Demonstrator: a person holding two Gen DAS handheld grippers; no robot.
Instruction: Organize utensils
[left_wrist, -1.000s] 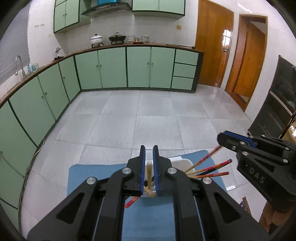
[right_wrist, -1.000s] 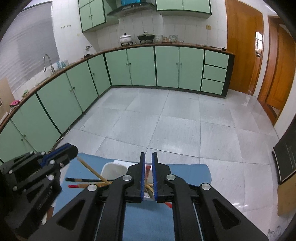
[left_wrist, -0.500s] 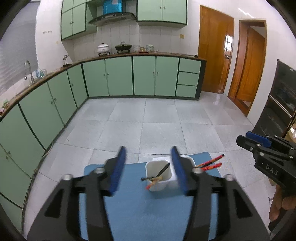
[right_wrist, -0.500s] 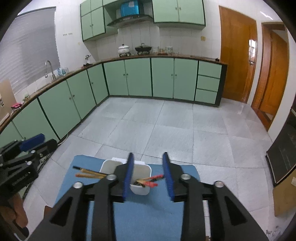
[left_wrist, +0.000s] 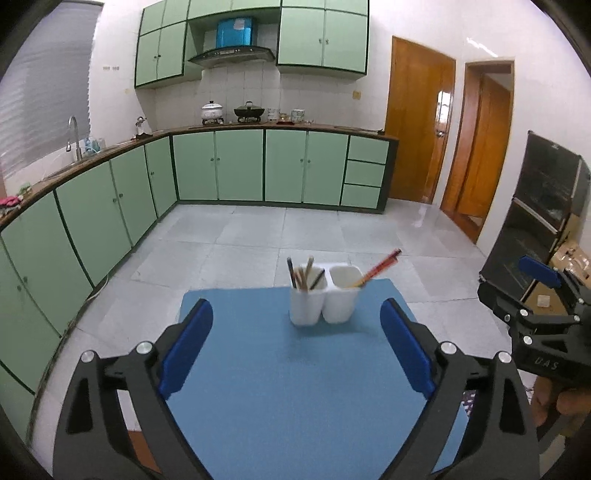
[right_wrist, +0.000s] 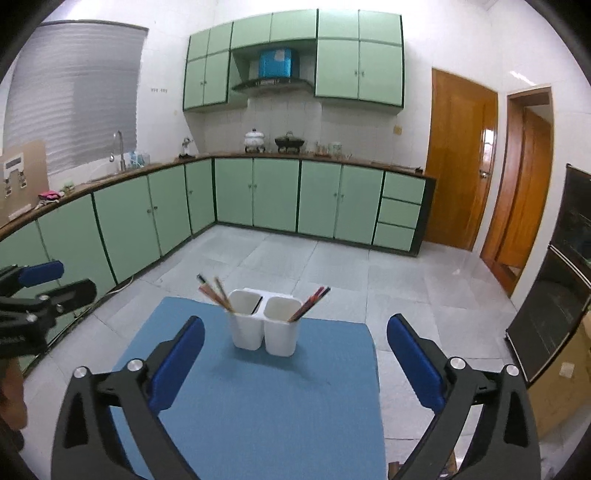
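The twin white holder (right_wrist: 264, 325) stands at the blue mat's (right_wrist: 258, 406) far edge, chopsticks (right_wrist: 308, 303) sorted into both cups (nothing is seen loose). The left gripper (left_wrist: 295, 343) and right gripper (right_wrist: 295, 358) are opening, empty; little seems left.

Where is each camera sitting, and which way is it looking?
Left wrist: on the left gripper, looking forward and down between its opening, empty jaws at the white holder on the blue mat; the right gripper and a hand show on the right.
Right wrist: on the right gripper, jaws opening and empty, facing the same holder; the left gripper shows at left.
Both share holder, chopsticks, mat and green cabinets.
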